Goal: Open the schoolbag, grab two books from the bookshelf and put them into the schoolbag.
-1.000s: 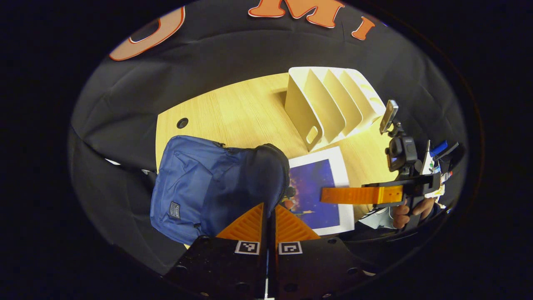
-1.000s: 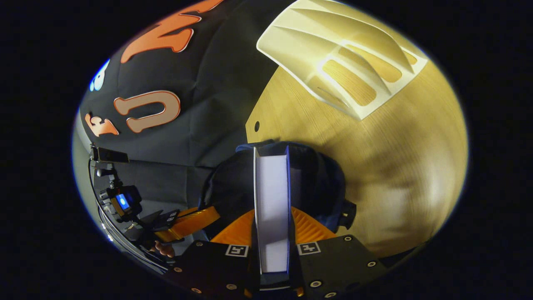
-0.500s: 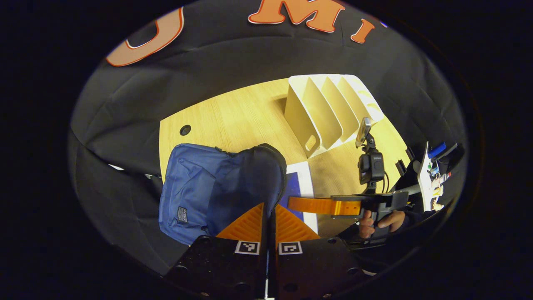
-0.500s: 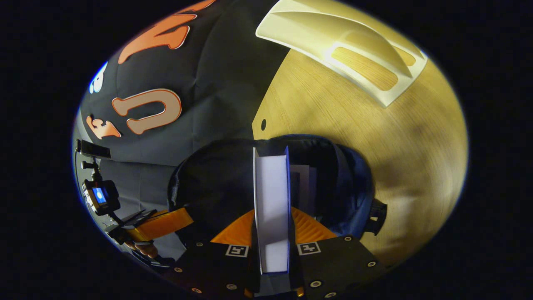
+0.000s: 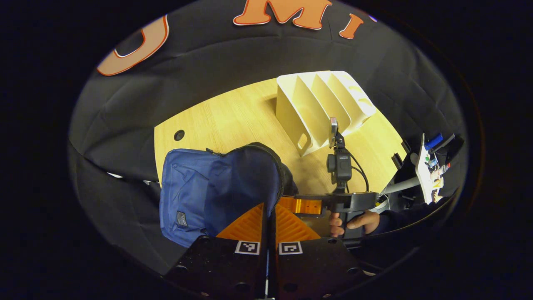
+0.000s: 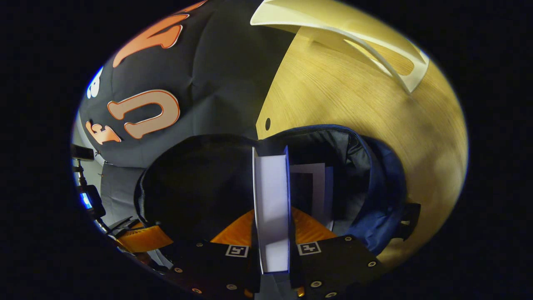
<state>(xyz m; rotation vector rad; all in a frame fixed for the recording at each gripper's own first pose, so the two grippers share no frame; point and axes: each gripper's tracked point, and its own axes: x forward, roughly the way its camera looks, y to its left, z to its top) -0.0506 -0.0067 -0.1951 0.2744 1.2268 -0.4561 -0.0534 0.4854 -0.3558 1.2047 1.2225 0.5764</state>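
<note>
The blue schoolbag (image 5: 187,196) lies on the wooden table (image 5: 237,121) with its dark-lined flap raised. My left gripper (image 5: 268,210) is shut on the flap's edge and holds it up. My right gripper (image 6: 271,212) is shut on a book (image 6: 271,191), seen edge-on with white pages, and the book's front end is inside the schoolbag's (image 6: 374,183) open mouth. Another book (image 6: 313,187) stands inside the bag to its right. In the left gripper view the right gripper (image 5: 297,205) reaches in under the flap, held by a hand (image 5: 358,221).
The white bookshelf (image 5: 316,108) stands with bare slots behind the bag, toward the table's far right; it is at the top (image 6: 374,46) of the right gripper view. A cable hole (image 5: 179,135) marks the far left corner. Equipment (image 5: 431,166) stands past the right edge.
My right gripper has moved toward the bag and pushed the book into its mouth; the cover, seen before beside the flap, is now hidden. My left gripper keeps holding the flap.
</note>
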